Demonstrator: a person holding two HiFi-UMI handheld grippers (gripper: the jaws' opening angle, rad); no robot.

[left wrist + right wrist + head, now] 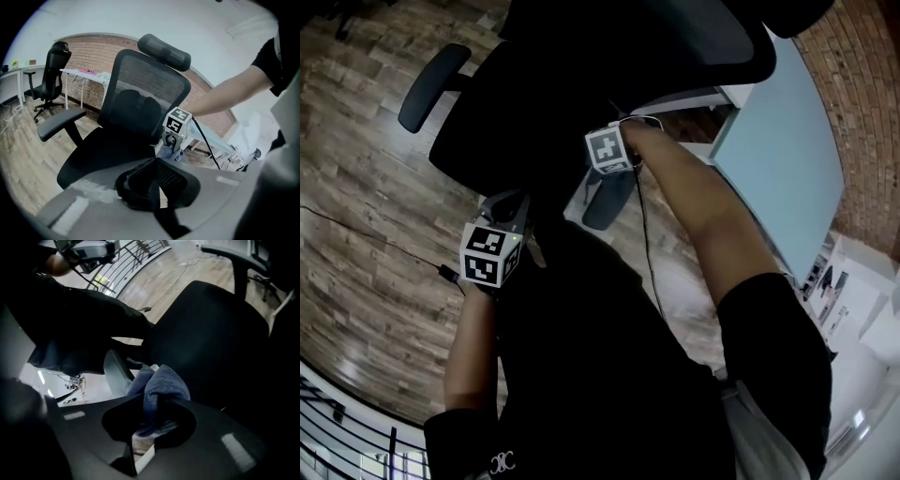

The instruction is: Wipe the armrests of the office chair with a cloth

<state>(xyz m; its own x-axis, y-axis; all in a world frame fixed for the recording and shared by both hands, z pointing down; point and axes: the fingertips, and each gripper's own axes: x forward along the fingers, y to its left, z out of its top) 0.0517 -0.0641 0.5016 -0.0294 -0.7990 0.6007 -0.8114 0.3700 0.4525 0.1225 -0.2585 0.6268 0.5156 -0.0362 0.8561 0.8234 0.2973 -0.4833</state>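
Blue cloth (163,384) in right gripper (151,426), beside armrest (115,373)

Brick wall (93,54), wood-plank floor (366,169), pale desk (787,159), 2nd black chair (54,65) in bg.

Bunched blue cloth (161,385) seemingly just beside the armrest (116,373) of the black office chair (211,333)

Black office chair (101,150), left tool (153,182) (jaws together)
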